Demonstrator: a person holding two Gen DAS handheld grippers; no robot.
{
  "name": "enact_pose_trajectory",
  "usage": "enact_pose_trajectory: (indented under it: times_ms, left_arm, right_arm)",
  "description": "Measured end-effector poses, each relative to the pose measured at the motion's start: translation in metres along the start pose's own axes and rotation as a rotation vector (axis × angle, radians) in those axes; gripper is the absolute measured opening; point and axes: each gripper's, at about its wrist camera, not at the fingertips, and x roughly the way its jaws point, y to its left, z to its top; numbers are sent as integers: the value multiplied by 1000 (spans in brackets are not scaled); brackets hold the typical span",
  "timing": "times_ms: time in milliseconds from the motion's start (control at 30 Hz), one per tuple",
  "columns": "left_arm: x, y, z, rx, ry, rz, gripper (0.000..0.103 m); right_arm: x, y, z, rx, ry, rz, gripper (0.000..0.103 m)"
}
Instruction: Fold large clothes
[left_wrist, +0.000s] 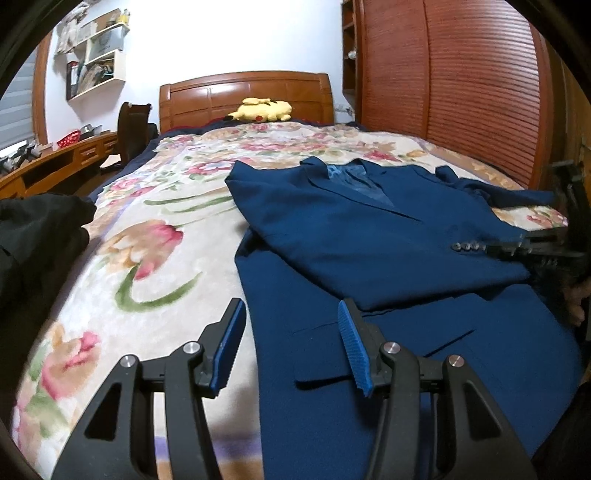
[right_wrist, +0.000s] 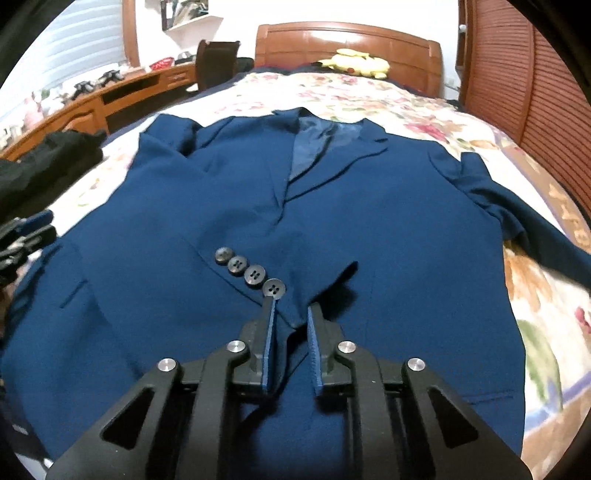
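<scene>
One blue jacket (right_wrist: 332, 221) lies ahead of the right gripper (right_wrist: 291, 314), spread on one bed (right_wrist: 424, 107). Four dark buttons (right_wrist: 245, 271) sit in a row on the folded sleeve cuff, the nearest just beyond the gripper's left fingertip. One yellow plush toy (left_wrist: 264, 109) rests far ahead by the one wooden headboard (left_wrist: 245, 94). Two grippers are in view: the left gripper (left_wrist: 291, 334) and the right. One dark chair (left_wrist: 133, 129) stands far ahead, left of the left gripper.
</scene>
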Motion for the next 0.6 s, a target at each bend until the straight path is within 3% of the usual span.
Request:
enact_pose_trajectory:
  times_ms: [133,300,600]
  left_arm:
    - [-8,-7,16,51,-10,-14,51]
    - [-16,-10,56,54,-75,-86,51]
    - [24,-20,128,119,-131,-149,51]
  right_arm:
    - [-31,-14,6,31,-88,-13,11]
    - [-75,-39,15,49,-193,-114,10]
    - [-80,-84,17,66,-129,-309,10]
